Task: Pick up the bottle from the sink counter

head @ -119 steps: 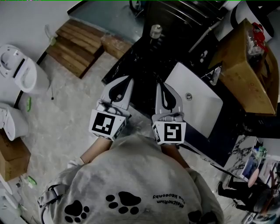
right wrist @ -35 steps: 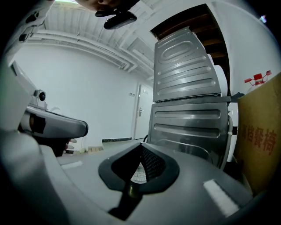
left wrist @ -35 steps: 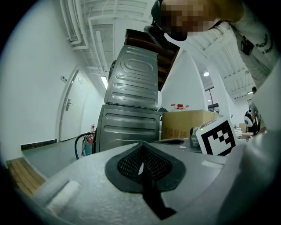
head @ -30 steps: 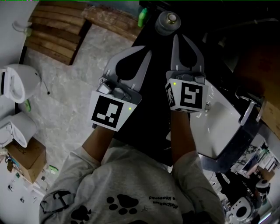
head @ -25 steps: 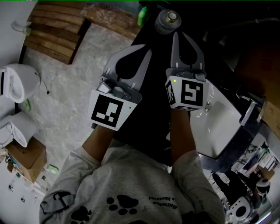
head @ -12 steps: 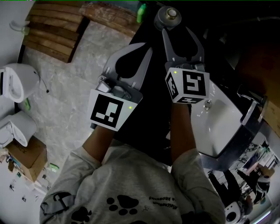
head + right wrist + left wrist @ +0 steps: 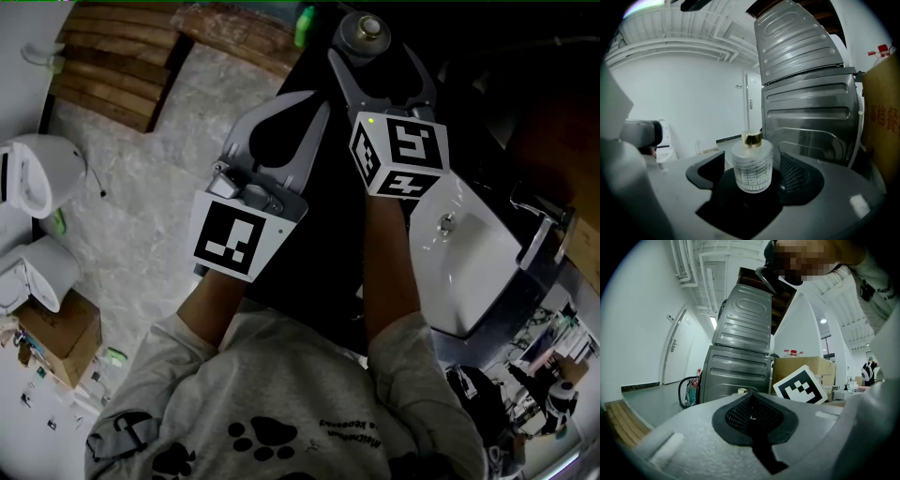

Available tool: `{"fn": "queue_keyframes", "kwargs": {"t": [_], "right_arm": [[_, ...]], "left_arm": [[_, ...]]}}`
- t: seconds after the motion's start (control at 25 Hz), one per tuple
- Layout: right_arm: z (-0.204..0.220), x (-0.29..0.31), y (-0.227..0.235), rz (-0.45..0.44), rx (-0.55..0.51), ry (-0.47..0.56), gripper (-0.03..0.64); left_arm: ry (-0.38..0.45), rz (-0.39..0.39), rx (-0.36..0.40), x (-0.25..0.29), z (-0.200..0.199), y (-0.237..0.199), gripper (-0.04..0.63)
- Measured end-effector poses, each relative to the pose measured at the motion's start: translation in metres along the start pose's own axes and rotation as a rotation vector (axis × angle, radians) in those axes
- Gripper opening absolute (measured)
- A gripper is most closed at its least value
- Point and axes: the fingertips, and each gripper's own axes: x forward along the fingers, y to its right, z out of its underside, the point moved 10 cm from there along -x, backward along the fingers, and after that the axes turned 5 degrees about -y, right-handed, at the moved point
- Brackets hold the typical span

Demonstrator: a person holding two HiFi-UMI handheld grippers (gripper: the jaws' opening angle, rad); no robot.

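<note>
1. Bottle [image 7: 752, 164]: a squat frosted jar with a gold cap and fine printed lines on its wall. It is standing upright on the dark sink counter [image 7: 323, 248], at the top of the head view [image 7: 364, 33].
2. Right gripper [image 7: 375, 64]: it is reaching forward over the counter and tilting slightly downward. Its jaws have just been opening and are standing wide. The bottle is sitting between them, with a narrow gap showing on either side, so the pads are pressing on nothing.
3. Left gripper [image 7: 300, 111]: it is pointing level beside the right one, further from the bottle. Its jaws are lying together along a seam, with nothing between them.
4. Marker cubes: one is riding on the right gripper [image 7: 398, 155] and one on the left [image 7: 234, 239].
5. White basin [image 7: 469, 258]: it is sitting in the counter to the right of the right forearm, with a metal tap [image 7: 534, 234] at its far edge.
6. Grey metal appliance [image 7: 806, 93]: it is rising just behind the bottle in the right gripper view.
7. Floor items, left of the counter: a wooden pallet [image 7: 112, 66], a white toilet [image 7: 33, 178] and a cardboard box [image 7: 47, 337] are lying well apart from the bottle.
8. Person: a grey sweatshirt [image 7: 262, 412] with black paw prints is filling the lower head view.
</note>
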Motion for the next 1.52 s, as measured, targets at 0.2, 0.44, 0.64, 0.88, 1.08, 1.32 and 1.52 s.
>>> {"fn": "queue_keyframes", "kwargs": {"t": [0.2,0.44,0.64,0.88,1.08,1.32,1.52], "right_arm": [[-0.004,0.014,0.002,0.006,-0.011,-0.047,0.37],[-0.008,0.03,0.004,0.001,0.016,-0.09,0.371],[-0.008,0.035,0.004,-0.007,0.033,-0.107,0.371],[-0.009,0.037,0.003,-0.012,0.03,-0.088,0.339],[-0.009,0.036,0.004,-0.009,0.028,-0.088,0.336],[-0.008,0.033,0.004,0.005,0.021,-0.086,0.334],[-0.005,0.021,0.002,0.001,0.041,-0.102,0.333]], "left_arm": [[0.003,0.0,-0.001,0.0,-0.001,0.001,-0.002],[0.004,-0.001,-0.005,-0.002,-0.004,-0.001,-0.002],[0.006,-0.003,-0.009,-0.003,-0.004,-0.003,-0.002],[0.008,-0.001,-0.009,-0.007,-0.005,-0.004,-0.002],[0.011,-0.003,-0.008,-0.009,-0.007,-0.003,-0.002],[0.015,-0.007,0.005,-0.015,-0.012,0.0,-0.002],[0.013,-0.009,0.015,-0.024,-0.017,0.001,-0.002]]}}
